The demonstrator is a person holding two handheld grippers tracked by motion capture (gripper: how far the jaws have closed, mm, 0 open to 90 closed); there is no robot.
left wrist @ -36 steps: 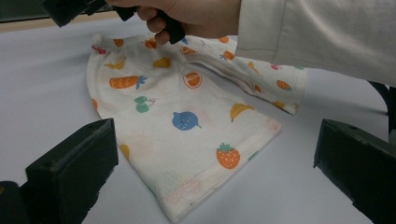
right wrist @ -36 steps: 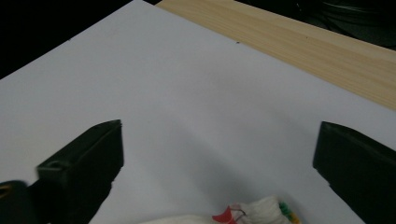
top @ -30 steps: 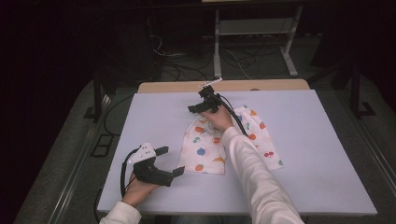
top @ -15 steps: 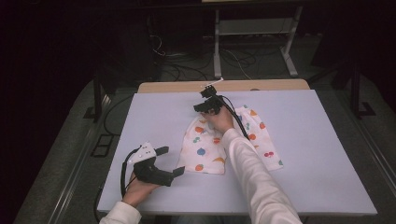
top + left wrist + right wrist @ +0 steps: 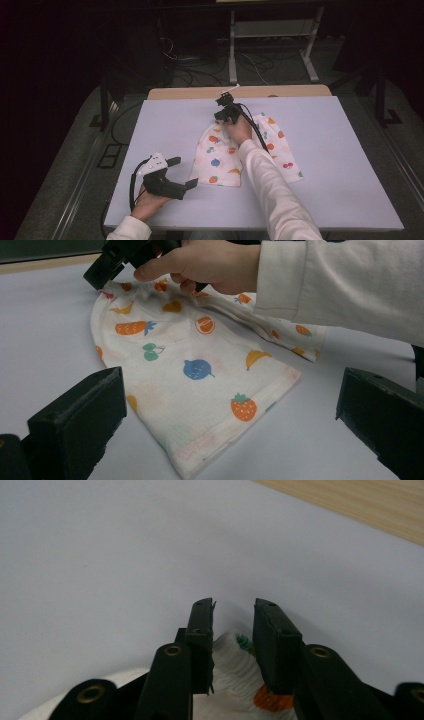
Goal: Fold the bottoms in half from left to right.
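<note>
So my right tool point(image 5: 223, 116) has just been closing on the bunched top edge of the fruit-print cloth point(image 5: 225, 157) lying mid desk point(image 5: 340, 150), left tool point(image 5: 181, 173) resting wide open beside it

The white fruit-printed cloth garment point(image 5: 235, 152) lies on the pale lavender desk point(image 5: 340, 150), its far edge under the right hand-held gripper point(image 5: 223, 114), its near hem just right of the left hand-held gripper point(image 5: 186, 176).
</note>
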